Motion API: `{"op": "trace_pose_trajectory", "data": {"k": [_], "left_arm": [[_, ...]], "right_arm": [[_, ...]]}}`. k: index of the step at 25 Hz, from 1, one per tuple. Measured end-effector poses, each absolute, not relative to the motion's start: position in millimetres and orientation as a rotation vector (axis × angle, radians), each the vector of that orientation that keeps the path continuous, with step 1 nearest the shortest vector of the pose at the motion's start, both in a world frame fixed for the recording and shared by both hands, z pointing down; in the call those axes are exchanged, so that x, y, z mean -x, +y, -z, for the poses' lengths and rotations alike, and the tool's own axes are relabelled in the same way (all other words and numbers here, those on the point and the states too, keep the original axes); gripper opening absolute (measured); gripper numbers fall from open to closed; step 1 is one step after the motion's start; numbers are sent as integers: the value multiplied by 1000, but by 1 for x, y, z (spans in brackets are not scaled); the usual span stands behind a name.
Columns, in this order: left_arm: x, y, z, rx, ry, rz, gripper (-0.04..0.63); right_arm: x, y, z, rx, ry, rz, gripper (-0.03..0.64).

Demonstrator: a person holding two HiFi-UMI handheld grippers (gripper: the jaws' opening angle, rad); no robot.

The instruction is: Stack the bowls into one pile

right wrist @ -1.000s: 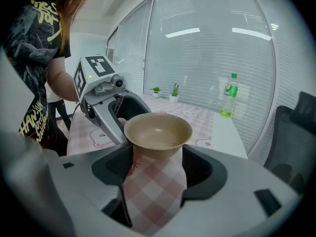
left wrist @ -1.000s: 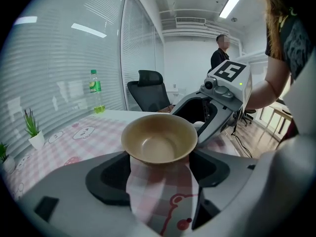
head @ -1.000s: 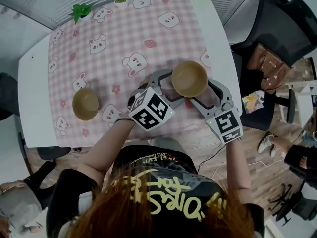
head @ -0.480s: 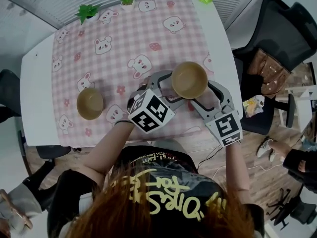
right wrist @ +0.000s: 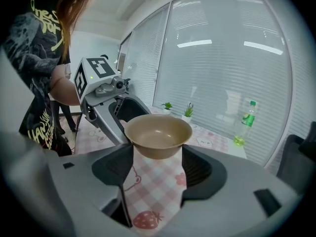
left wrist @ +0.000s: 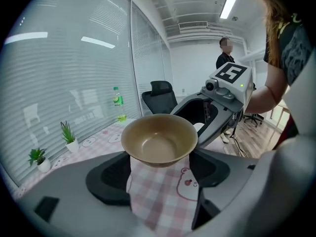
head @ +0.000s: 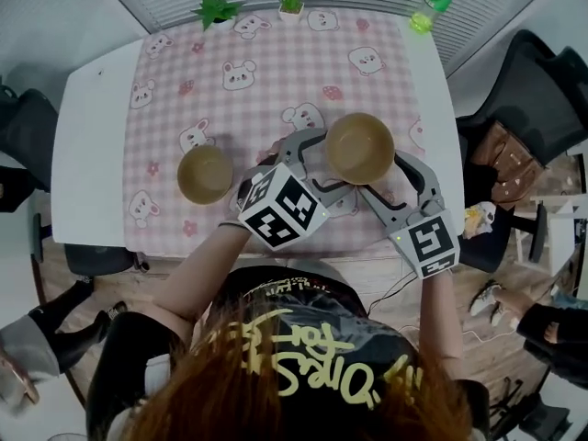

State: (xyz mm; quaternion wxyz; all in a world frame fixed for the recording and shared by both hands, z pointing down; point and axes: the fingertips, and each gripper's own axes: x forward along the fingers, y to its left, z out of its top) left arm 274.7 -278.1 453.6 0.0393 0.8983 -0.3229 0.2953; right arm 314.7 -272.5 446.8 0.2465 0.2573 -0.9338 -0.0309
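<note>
Bowl report: tan bowl is round, matte brown, plain inside and empty. Both grippers are on it at once. Left gripper jaws stand wide, with the bowl's lower wall filling the gap between them. Right gripper jaws do the same from the opposite side. I read both as gripping it.

It sits over the pink checked cloth, toward the 3 o'clock edge of the table. I can't tell if it's lifted clear.

Second bowl, same colour, looks smaller and rests on the cloth at 9 o'clock of the first, well apart. Only head view shows that one.

Gripper views give the held bowl's side profile, while head view gives just its inside. Left gripper view alone shows a person standing far back.
</note>
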Motion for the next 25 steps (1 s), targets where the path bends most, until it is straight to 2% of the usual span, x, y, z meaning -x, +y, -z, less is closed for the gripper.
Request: {"op": "trace_pose_trajectory", "data": {"k": [25], "left_arm": [[-66, -223, -414, -2549, -1339, -883, 370]], "right_arm": [[-106, -228, -408, -346, -2678, 215, 311]]}}
